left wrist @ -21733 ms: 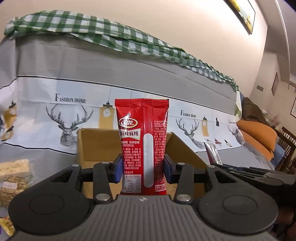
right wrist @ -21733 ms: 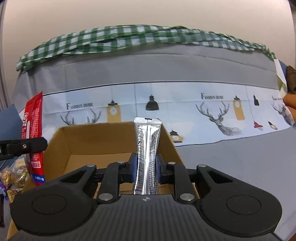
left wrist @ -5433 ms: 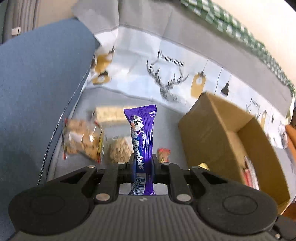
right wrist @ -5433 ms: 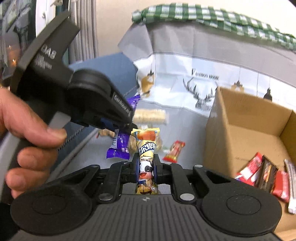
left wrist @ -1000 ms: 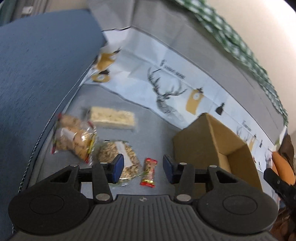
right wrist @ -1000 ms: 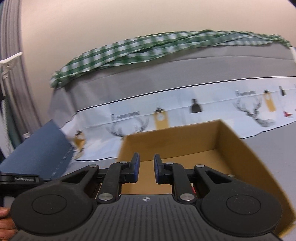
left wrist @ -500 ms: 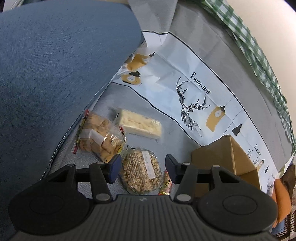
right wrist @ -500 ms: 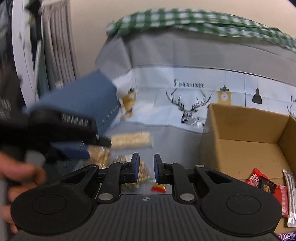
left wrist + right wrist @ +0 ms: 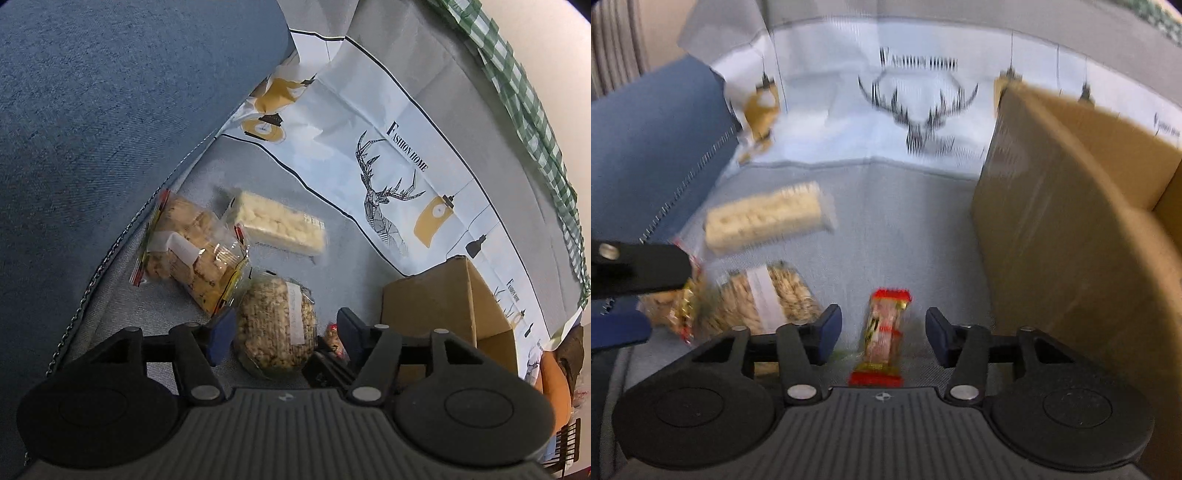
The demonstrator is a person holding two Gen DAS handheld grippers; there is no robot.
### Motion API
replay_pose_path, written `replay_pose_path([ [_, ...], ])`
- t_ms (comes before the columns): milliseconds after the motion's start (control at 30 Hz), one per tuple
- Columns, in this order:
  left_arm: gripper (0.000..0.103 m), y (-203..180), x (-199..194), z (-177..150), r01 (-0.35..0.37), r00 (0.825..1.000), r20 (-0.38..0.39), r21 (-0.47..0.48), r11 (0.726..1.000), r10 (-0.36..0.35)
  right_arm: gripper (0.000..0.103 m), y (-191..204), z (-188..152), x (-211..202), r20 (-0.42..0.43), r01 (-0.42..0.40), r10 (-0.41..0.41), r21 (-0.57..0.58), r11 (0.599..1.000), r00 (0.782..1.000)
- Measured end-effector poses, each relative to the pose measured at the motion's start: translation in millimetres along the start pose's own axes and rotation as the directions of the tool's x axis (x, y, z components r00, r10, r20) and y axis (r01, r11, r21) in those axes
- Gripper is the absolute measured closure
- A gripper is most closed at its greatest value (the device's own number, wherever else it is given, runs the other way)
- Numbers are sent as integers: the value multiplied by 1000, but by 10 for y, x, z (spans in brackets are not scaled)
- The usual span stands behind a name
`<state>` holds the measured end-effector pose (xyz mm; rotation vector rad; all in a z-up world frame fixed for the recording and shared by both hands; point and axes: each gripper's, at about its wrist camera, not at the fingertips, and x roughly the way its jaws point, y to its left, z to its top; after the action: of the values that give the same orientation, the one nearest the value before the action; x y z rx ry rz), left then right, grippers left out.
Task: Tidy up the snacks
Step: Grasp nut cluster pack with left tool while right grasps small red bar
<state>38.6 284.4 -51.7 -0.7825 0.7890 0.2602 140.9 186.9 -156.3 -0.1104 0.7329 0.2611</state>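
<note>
A grey sofa seat (image 9: pixel 343 236) spreads below a backrest draped in a pale cover (image 9: pixel 373 122) printed with a stag's head, lamps and the words "FASHION HOME". A green checked cloth (image 9: pixel 532 110) lies along the top of the backrest. A blue cushion (image 9: pixel 110 110) fills the left. An orange cushion (image 9: pixel 554 384) shows far right.

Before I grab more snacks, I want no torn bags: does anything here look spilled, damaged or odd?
Nothing stands out. The biscuit bag, pale bar, round puffed-grain pack and small red-ended snack lie sealed on the grey cover beside the upright cardboard box; no crumbs show.
</note>
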Motion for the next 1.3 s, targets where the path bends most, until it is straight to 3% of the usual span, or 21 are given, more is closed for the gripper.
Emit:
replay_pose_path([
  [100,36,-3,1,-7,1,1000,-1,2,1000,-1,54,-14,-37,38,-6,-6,6,8,1000,1000],
  [200,36,-14,9,-3,-4,1000,-1,8,1000,4,84,41,-68,-8,6,-56,56,-39,998,998],
  [400,34,26,9,-6,-12,1000,-7,4,1000,12,86,58,-146,-162,-17,-130,129,-80,988,992],
  [633,32,36,52,-28,-50,998,-36,22,999,51,86,23,-508,-593,-74,-226,216,-167,960,974],
  [833,25,-48,140,-80,-79,994,-68,89,993,85,85,-55,-897,-927,-63,-227,219,-266,937,974],
  [967,20,-90,222,-119,-101,989,-90,138,985,114,85,-119,-926,-1041,-72,-247,236,-259,934,969],
  [1300,9,-401,718,-137,-191,957,-141,355,915,254,76,-191,-948,-976,-110,-249,229,-244,937,967],
])
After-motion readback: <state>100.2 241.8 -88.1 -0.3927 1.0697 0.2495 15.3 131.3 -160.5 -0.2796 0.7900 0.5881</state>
